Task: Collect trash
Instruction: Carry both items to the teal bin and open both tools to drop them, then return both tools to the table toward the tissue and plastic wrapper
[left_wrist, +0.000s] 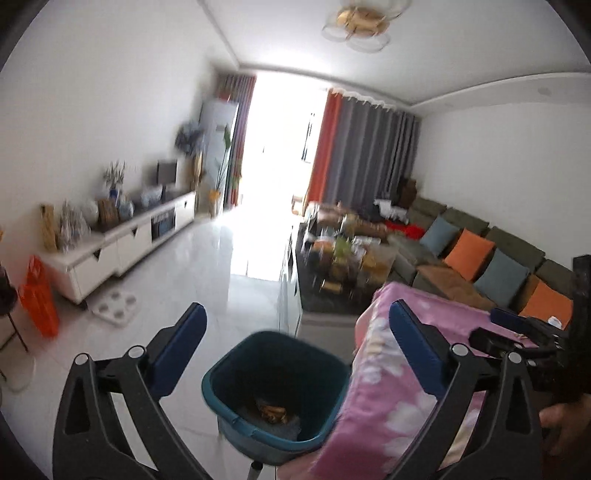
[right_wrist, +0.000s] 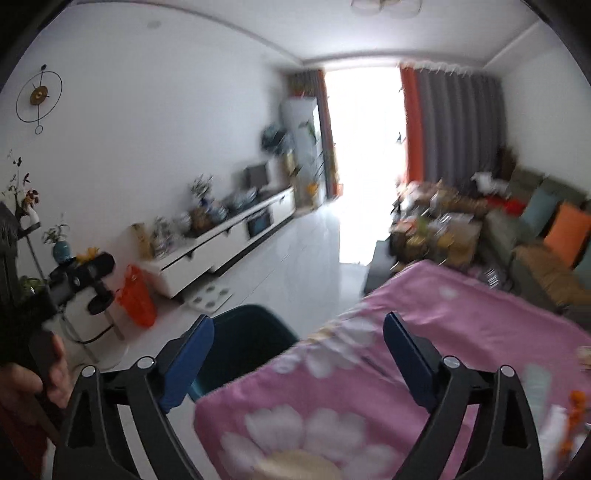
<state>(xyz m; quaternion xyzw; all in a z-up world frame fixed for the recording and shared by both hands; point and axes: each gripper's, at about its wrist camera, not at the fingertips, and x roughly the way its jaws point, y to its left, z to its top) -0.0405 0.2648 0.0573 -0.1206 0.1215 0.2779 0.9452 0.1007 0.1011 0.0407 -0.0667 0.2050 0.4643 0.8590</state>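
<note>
A living room with a white tiled floor (left_wrist: 207, 266); a bright doorway at 12 o'clock is flanked by orange-and-grey curtains (left_wrist: 354, 155). A white TV cabinet (left_wrist: 122, 240) runs along the wall at 9 to 10 o'clock, and a sofa (left_wrist: 480, 251) with orange and blue cushions lies at 3 o'clock. An orange bag (left_wrist: 38, 295) stands on the floor beside the cabinet's near end.

Left wrist view: the left gripper (left_wrist: 297, 332) has its jaws released and spread wide, nothing between the blue pads. Below the gap, at 6 o'clock, stands the teal trash bin (left_wrist: 236, 369), open-topped, with brownish trash (left_wrist: 273, 410) lying at its bottom. The bin is just beside the edge of a table under a pink floral cloth (left_wrist: 373, 387), at 4 to 5 o'clock. The right gripper (left_wrist: 517, 325) shows at 3 o'clock above the cloth.

Right wrist view: the right gripper (right_wrist: 298, 334) is likewise open and empty, over the cloth's edge (right_wrist: 461, 325). The bin (right_wrist: 243, 343) sits at 7 o'clock, partly hidden by the left pad. A hand (right_wrist: 40, 376) holds the left gripper's handle at 8 to 9 o'clock.
</note>
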